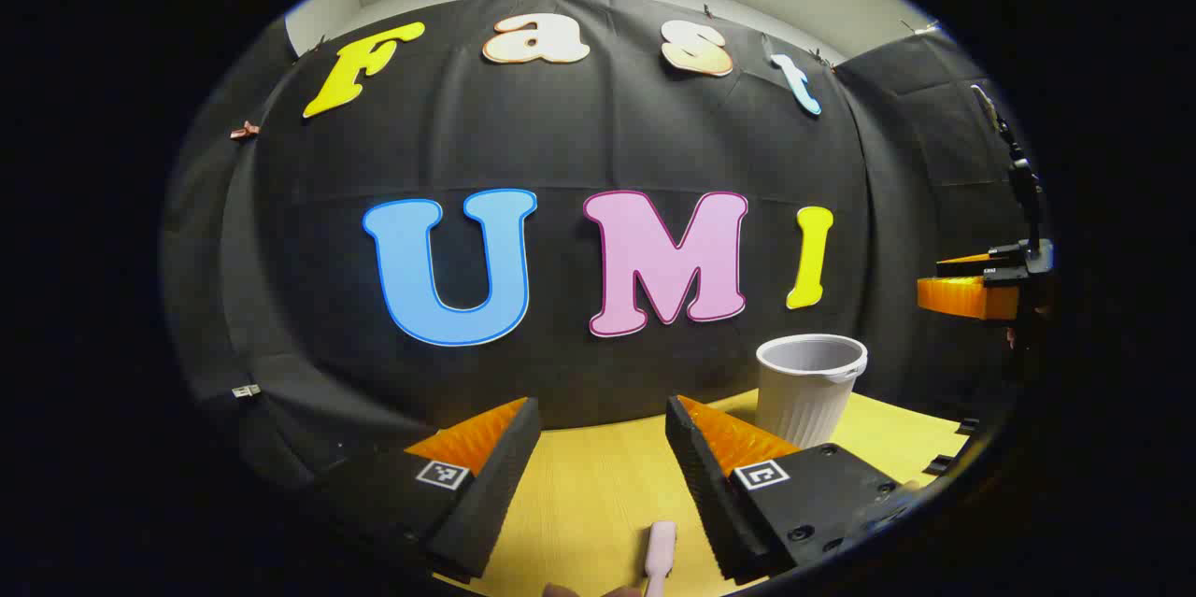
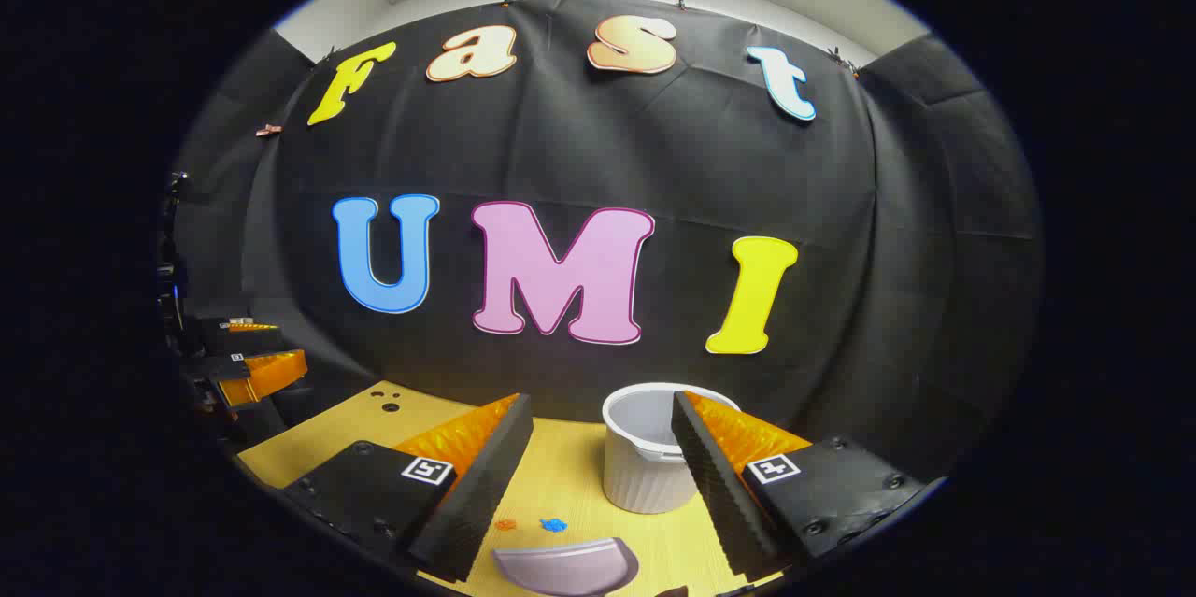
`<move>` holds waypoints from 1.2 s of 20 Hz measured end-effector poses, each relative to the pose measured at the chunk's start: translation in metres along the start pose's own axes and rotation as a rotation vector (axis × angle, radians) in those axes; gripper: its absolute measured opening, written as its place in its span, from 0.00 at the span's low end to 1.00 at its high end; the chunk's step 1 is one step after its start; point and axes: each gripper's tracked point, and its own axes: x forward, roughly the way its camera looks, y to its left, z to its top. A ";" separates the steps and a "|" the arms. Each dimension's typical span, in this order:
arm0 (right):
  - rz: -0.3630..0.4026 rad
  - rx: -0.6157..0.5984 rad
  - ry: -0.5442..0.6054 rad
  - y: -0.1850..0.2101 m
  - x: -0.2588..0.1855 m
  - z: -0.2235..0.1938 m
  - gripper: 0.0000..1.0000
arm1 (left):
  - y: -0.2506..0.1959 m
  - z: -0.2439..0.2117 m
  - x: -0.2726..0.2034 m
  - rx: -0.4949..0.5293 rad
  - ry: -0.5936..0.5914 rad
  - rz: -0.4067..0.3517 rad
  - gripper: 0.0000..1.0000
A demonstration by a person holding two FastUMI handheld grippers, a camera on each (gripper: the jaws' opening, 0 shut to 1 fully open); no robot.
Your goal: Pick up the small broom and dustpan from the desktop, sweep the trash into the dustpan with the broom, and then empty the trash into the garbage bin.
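My left gripper (image 1: 603, 410) is open above the yellow desktop (image 1: 598, 485), nothing between its fingers. The small broom's pale pink handle (image 1: 660, 555) lies on the desk just below the gap, its lower part cut off by the view's edge. In the right gripper view my right gripper (image 2: 600, 401) is open too and holds nothing. A greyish dustpan (image 2: 565, 564) lies on the desk beneath it. Small bits of trash, one orange (image 2: 505, 523) and one blue (image 2: 553, 524), sit just beyond the dustpan. The white ribbed garbage bin (image 2: 645, 452) stands upright behind them, partly hidden by a finger.
The bin (image 1: 808, 389) stands at the desk's back right in the left gripper view, near the black cloth wall. The right gripper (image 1: 981, 293) hangs at that view's far right; the left gripper (image 2: 252, 368) shows at the right gripper view's far left. Small holes (image 2: 388, 401) mark the desktop.
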 end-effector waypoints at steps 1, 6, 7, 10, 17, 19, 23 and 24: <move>0.000 -0.005 -0.001 0.001 0.000 0.001 0.98 | 0.000 -0.001 0.001 0.001 0.001 0.000 0.87; 0.022 -0.014 0.037 0.004 -0.002 -0.009 0.98 | -0.001 -0.005 0.003 -0.003 0.009 -0.004 0.88; 0.024 -0.020 0.047 0.002 -0.004 -0.012 0.98 | -0.001 -0.006 0.003 -0.003 0.009 -0.004 0.88; 0.034 -0.011 0.080 0.001 -0.007 -0.021 0.98 | -0.001 -0.009 0.005 -0.004 0.017 -0.001 0.87; 0.066 -0.015 0.177 -0.007 -0.020 -0.056 0.98 | -0.002 -0.018 0.001 0.002 0.036 0.006 0.88; 0.113 -0.017 0.237 0.000 -0.030 -0.077 0.98 | -0.003 -0.021 0.000 -0.001 0.042 0.007 0.88; 0.177 0.008 0.445 -0.001 -0.059 -0.144 0.97 | -0.004 -0.028 -0.004 -0.003 0.058 0.011 0.88; 0.183 0.011 0.508 -0.003 -0.068 -0.166 0.97 | -0.004 -0.027 -0.006 0.001 0.058 0.011 0.88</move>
